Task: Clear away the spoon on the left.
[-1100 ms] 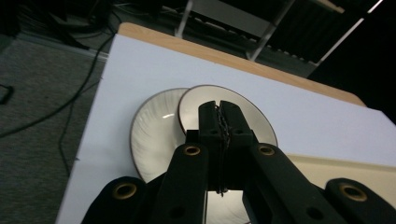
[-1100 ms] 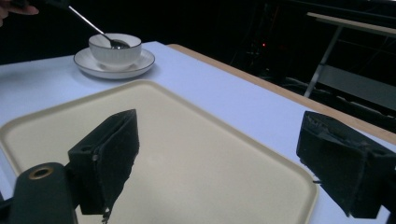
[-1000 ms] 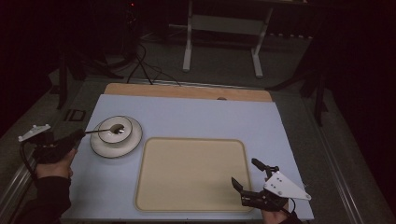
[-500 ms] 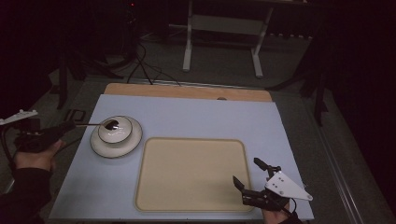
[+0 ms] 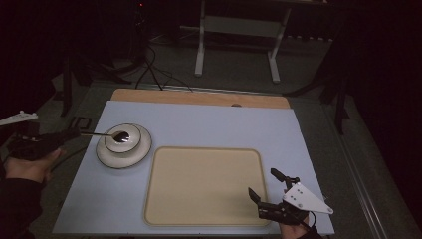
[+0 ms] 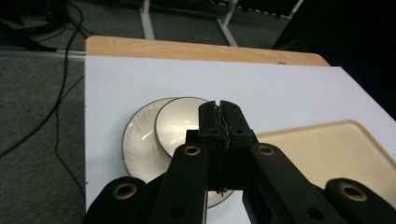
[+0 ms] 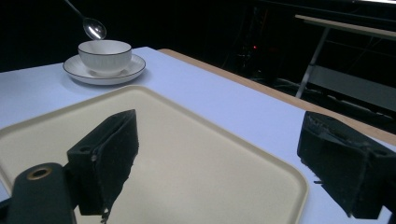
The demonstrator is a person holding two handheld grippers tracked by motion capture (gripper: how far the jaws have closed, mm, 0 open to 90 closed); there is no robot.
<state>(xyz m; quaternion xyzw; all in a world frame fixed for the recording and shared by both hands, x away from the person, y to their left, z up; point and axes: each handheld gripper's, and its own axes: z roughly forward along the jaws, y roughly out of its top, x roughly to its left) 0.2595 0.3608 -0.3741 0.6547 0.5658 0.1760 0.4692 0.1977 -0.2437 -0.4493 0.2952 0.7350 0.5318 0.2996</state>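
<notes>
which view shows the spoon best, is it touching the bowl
The right gripper view: side-on, the shiny metal spoon hangs just above the white dark-rimmed bowl, apart from it. The high view only overlaps them. In the left gripper view the shut left gripper hides it.

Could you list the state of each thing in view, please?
left gripper: shut on the spoon's handle.
spoon: lifted, its head above the bowl.
bowl: upright on the saucer.
saucer: flat on the table.
tray: empty, flat.
right gripper: open, holding nothing, over the tray's corner.

Tray point(image 5: 199, 184) bare, open for passage; only bowl point(image 5: 123, 139) on saucer point(image 5: 107, 157) blocks table's left.
</notes>
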